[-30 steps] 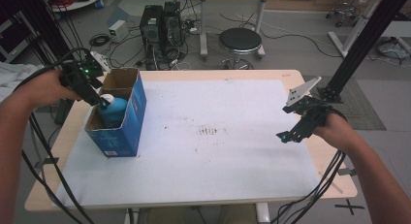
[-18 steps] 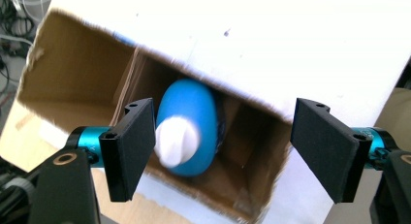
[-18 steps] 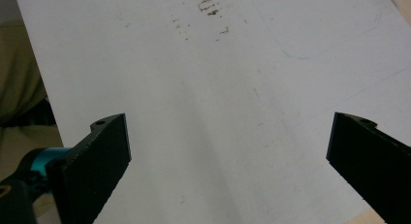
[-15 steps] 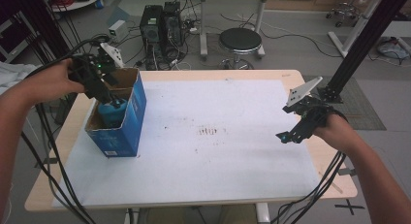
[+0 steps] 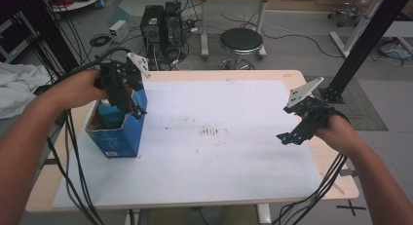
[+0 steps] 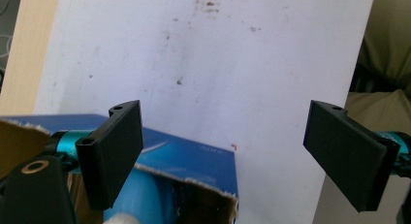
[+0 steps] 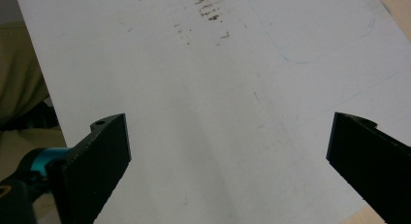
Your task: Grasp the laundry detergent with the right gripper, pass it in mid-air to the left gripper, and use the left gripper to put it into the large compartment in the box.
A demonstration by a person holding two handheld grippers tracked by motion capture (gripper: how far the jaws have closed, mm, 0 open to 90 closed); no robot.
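- Blue cardboard box (image 5: 118,137): open-topped, upright at the table's left edge.
- Light-blue bottle (image 5: 110,113): stands inside the box, its white-capped top visible.

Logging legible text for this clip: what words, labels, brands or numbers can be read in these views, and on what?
None can be read.
blue box: small pale print near the bottom of its side in the high view, too small to read.
blue box, left gripper view: faint lettering on the side, too blurred to read.
white sheet: brown smudges, not writing.

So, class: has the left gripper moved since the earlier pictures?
Yes. The left gripper, jaws just opened and empty, has shifted from inside the blue box to its right rim.
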